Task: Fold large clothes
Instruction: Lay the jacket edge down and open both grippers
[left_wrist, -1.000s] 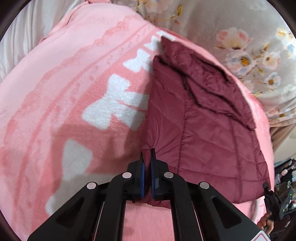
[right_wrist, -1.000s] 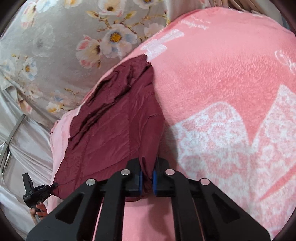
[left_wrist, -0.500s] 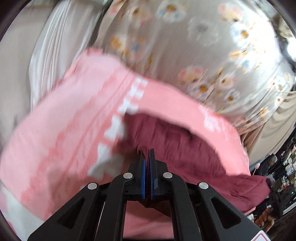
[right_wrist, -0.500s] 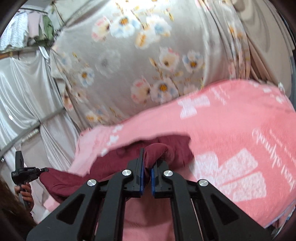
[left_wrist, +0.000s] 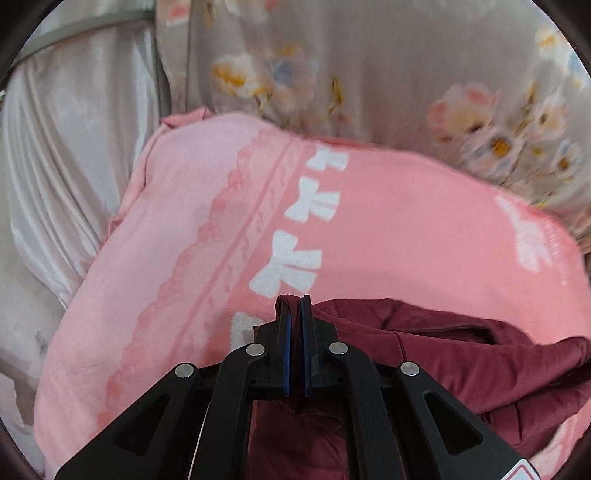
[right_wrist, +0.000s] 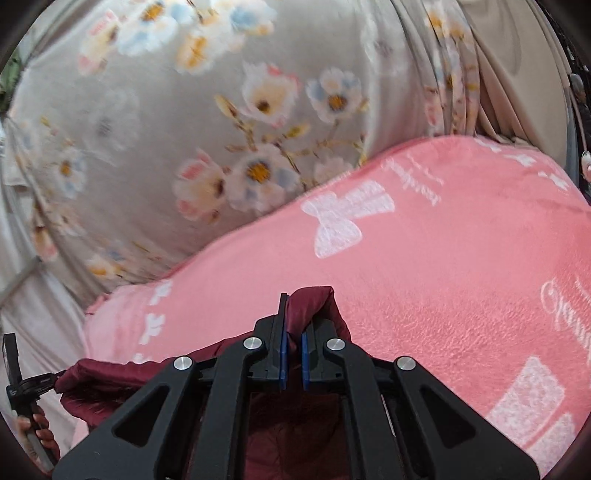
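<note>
A maroon quilted jacket (left_wrist: 461, 354) hangs in the air over a pink blanket (left_wrist: 207, 229). My left gripper (left_wrist: 295, 306) is shut on one edge of the jacket, with fabric pinched between the blue pads. My right gripper (right_wrist: 293, 332) is shut on another edge of the jacket (right_wrist: 314, 299), which bunches over its fingertips. The jacket sags between the two grippers and droops below them. The other hand and gripper (right_wrist: 26, 387) show at the far left of the right wrist view, at the jacket's other end.
The pink blanket with white bow prints (right_wrist: 443, 258) covers the bed. A grey floral curtain (right_wrist: 221, 110) hangs behind it. White satin drapes (left_wrist: 66, 166) hang at the left. A beige curtain (right_wrist: 517, 74) is at the right.
Both grippers have lifted the jacket's edge off the blanket and raised it. The jacket lay flat a second ago; now it hangs bunched below the grippers, and the views tilt up toward the curtain.
</note>
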